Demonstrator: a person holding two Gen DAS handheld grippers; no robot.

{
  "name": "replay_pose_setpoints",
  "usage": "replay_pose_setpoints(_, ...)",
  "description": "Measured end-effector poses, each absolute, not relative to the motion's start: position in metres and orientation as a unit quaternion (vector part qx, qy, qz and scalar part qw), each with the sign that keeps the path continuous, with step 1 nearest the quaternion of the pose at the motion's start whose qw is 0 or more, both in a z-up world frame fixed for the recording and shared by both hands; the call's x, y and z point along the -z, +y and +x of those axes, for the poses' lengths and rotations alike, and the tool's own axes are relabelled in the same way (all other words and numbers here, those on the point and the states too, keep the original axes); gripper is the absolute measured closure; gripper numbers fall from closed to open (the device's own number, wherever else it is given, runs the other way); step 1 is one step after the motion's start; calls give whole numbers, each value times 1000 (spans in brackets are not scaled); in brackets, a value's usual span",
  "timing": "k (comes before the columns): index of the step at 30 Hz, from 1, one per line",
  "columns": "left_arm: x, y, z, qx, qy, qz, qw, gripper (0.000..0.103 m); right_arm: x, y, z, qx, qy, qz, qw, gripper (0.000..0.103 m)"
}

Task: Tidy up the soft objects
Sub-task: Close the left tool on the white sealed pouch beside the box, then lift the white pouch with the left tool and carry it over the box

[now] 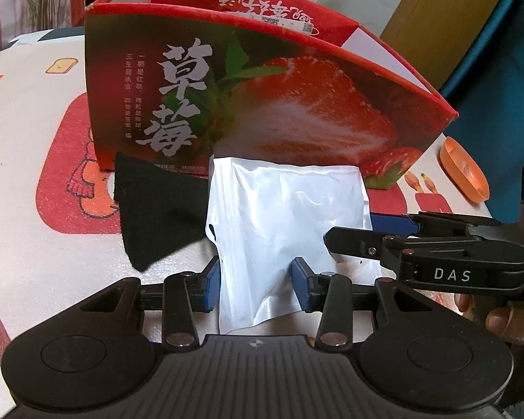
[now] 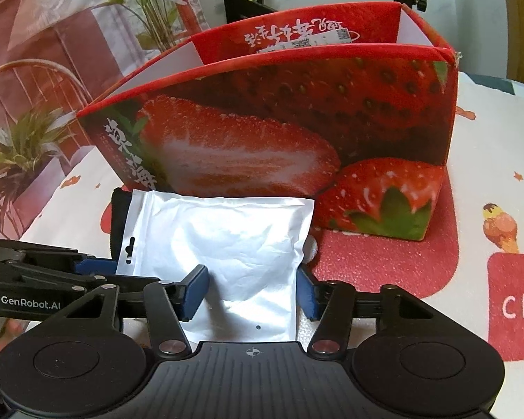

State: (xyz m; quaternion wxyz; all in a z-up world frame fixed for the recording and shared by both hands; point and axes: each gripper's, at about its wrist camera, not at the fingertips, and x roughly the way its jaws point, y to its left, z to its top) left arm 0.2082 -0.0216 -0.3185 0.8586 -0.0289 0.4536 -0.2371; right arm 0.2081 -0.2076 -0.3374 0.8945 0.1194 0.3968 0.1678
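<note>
A soft white plastic pouch (image 1: 283, 223) lies in front of the open red strawberry box (image 1: 262, 104). My left gripper (image 1: 258, 289) has its blue pads on either side of the pouch's near end and grips it. My right gripper (image 2: 251, 291) holds the same pouch (image 2: 227, 241) from the other side, pads pressed on both its edges; it also shows in the left wrist view (image 1: 373, 234). A black cloth (image 1: 157, 206) lies partly under the pouch, beside the box (image 2: 297, 132). The left gripper also shows in the right wrist view (image 2: 87, 269).
An orange dish (image 1: 464, 171) sits at the table's right edge. The table has a patterned white and red cover (image 2: 499, 160). Potted plants (image 2: 21, 153) and a stand stand behind the box.
</note>
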Motion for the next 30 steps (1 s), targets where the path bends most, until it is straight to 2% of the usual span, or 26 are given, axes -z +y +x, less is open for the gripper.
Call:
replay_pose_setpoints(13, 317, -16, 203, 238, 463, -40, 853, 59, 332, -220, 194, -171, 397, 154, 889, 70)
replay_pose_setpoints(22, 307, -8, 196, 245, 443, -55, 861, 59, 309, -217, 185, -198, 363, 137, 900, 79)
replay_pose_setpoints(24, 308, -7, 195, 239, 445, -55, 861, 67, 305, -214, 184, -197, 357, 125, 904, 86)
replay_pose_setpoints(30, 313, -3, 197, 234, 455, -67, 857, 80, 308, -216, 184, -184, 366, 120, 904, 89)
